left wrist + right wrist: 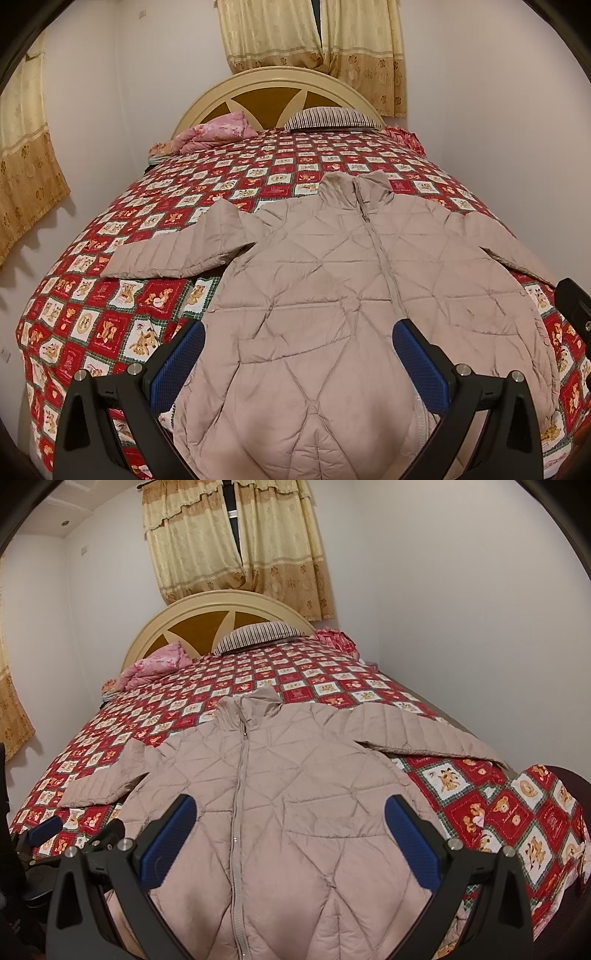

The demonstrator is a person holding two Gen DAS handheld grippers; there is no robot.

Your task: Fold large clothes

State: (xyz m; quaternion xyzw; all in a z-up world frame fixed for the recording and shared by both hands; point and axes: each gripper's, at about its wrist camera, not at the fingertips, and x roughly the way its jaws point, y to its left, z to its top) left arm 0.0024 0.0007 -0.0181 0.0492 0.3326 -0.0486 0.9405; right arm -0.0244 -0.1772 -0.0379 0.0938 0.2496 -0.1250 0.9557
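Note:
A beige quilted puffer jacket (325, 280) (280, 797) lies face up and zipped on the bed, collar toward the headboard, both sleeves spread sideways. My left gripper (298, 332) hovers open above the jacket's lower left half, blue pads wide apart, nothing between them. My right gripper (290, 808) is likewise open over the jacket's lower middle, just right of the zip. The left gripper (46, 829) also shows at the right wrist view's left edge, beside the left sleeve (99, 779). The hem nearest me is hidden below both views.
The bed carries a red patchwork quilt (110, 321) (480, 805). By the headboard (277, 83) lie a pink bundle (214, 134) and a striped pillow (332, 118). Walls close in on both sides; curtains (236, 542) hang behind.

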